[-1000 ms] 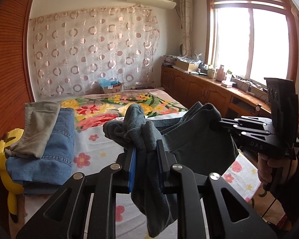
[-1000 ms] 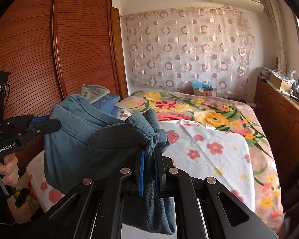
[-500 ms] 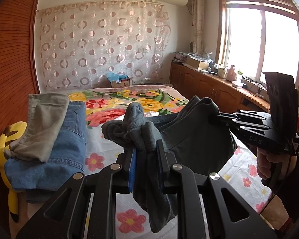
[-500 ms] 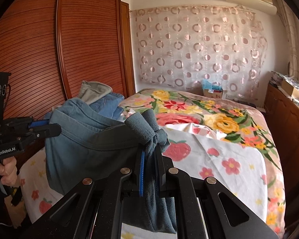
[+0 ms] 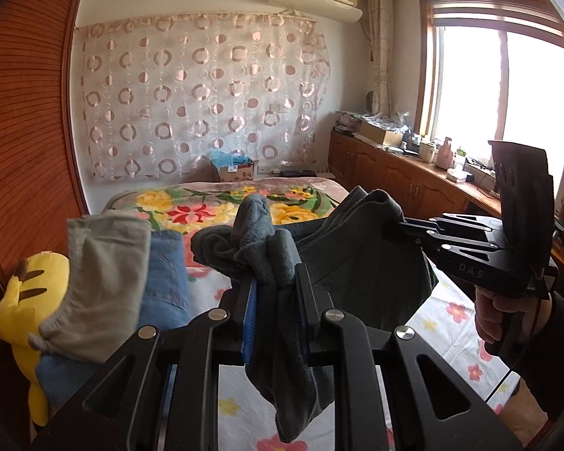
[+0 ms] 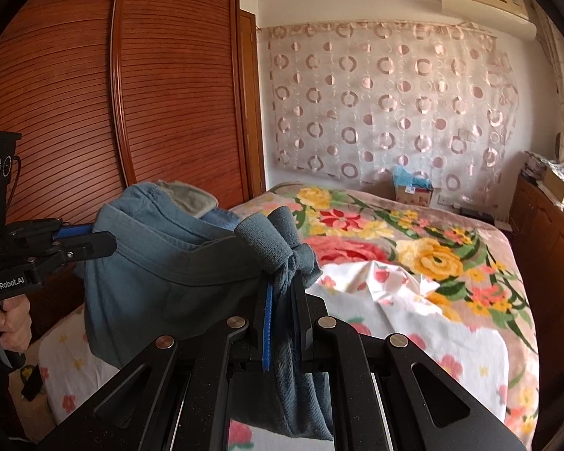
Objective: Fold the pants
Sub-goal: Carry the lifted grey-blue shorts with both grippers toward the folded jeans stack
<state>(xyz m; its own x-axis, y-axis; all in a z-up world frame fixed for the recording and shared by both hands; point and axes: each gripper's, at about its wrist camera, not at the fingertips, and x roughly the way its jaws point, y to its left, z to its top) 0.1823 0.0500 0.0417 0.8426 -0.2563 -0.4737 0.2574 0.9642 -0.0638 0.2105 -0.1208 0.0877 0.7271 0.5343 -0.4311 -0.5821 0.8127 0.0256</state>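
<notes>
Pants (image 5: 361, 263) hang in the air over the bed (image 5: 458, 323), stretched between both tools. The long axis runs from the left hand-held gripper (image 5: 274, 285) at lower centre to the right hand-held gripper (image 5: 394, 221) at mid right. Each pinches a bunched end, neither nearer. Dark grey-blue knit, thick and soft, sagging mid-span, a loose tail drooping below the pinch.

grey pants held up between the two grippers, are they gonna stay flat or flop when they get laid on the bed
The grey pants probably flop: they sag between the left gripper and right gripper, ends drooping. The fleecy cloth bunches at both grips, so it likely wrinkles and needs smoothing.
</notes>
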